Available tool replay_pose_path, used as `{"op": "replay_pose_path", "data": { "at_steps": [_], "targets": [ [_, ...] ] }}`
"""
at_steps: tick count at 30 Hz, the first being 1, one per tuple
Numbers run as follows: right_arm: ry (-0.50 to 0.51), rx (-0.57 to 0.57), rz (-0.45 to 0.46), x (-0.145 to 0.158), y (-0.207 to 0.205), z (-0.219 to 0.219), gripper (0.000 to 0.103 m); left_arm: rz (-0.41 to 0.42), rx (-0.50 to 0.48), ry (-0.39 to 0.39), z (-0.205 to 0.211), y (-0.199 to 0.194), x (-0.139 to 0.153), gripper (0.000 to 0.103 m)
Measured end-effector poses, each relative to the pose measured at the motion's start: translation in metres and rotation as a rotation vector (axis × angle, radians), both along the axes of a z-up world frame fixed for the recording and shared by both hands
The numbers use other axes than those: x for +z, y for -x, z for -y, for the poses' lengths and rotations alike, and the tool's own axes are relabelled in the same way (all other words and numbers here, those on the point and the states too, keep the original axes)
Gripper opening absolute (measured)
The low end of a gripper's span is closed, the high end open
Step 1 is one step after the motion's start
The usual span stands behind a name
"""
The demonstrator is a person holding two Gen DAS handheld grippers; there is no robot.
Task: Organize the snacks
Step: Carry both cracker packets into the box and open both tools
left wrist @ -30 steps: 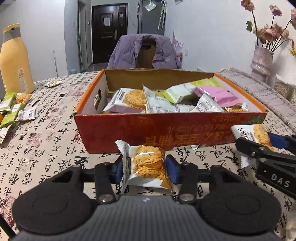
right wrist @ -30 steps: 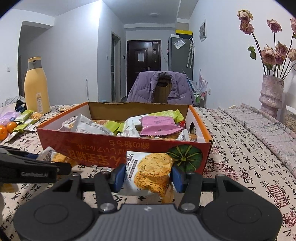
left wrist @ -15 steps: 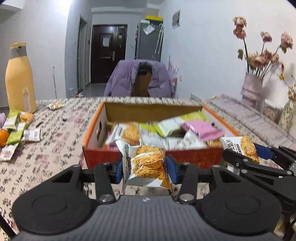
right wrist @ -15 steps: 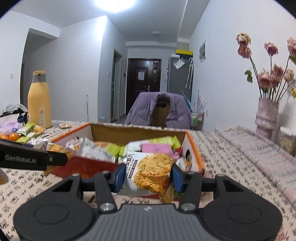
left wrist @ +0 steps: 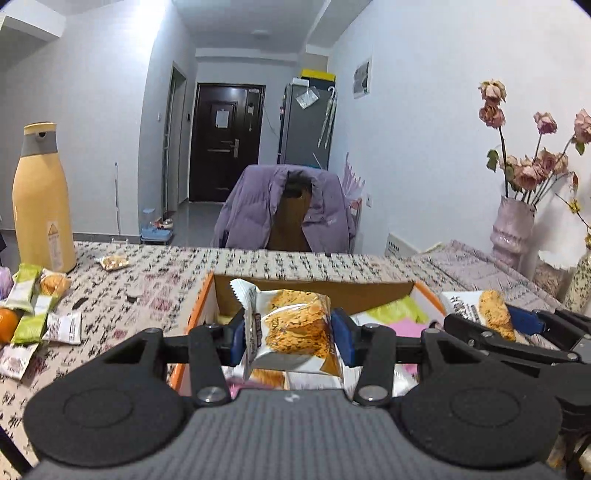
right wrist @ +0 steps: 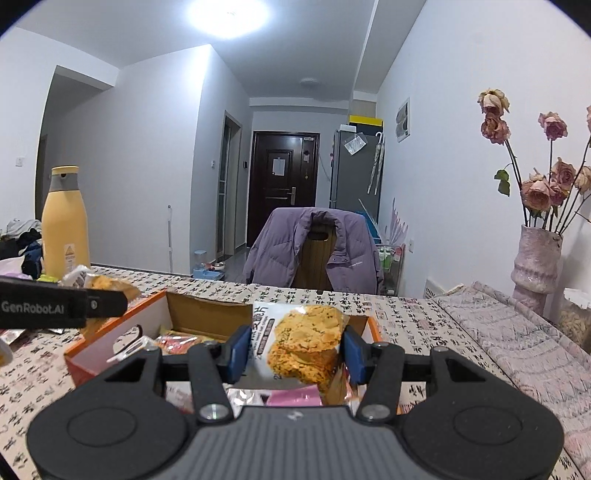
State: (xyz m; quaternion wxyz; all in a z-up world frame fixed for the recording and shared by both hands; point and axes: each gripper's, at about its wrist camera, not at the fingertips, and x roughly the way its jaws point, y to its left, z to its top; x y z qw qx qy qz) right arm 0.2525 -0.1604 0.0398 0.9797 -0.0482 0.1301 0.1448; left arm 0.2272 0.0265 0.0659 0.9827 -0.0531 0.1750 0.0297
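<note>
Light: cool, even, from a blown-out ceiling lamp overhead.
Shadows: soft, faint.
Edges: bowed by fisheye, dark vignette in corners.
Focus: slight motion blur on the tablecloth.

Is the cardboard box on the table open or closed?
Open. The cardboard box has no lid over it, and loose snack packets show inside from above.

I read "GenRobot.AI" in white on the left hand-held gripper reaching in beside me. The print on the cookie packets was too small for me to read.
</note>
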Motion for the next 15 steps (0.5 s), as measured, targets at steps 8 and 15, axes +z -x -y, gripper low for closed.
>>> {"op": "replay_pose_path", "data": {
  "at_steps": [8,15],
  "targets": [
    [-0.011,-0.009,-0.018,0.001,-0.042,-0.013,0.051,0.013,0.023,0.001,-0.002,-0.038,0.001,0.048],
    [-0.003,-0.02,-0.028,-0.021,-0.066,-0.019,0.051,-0.032,0.044,0.012,-0.008,-0.069,-0.026,0.048]
  ]
}}
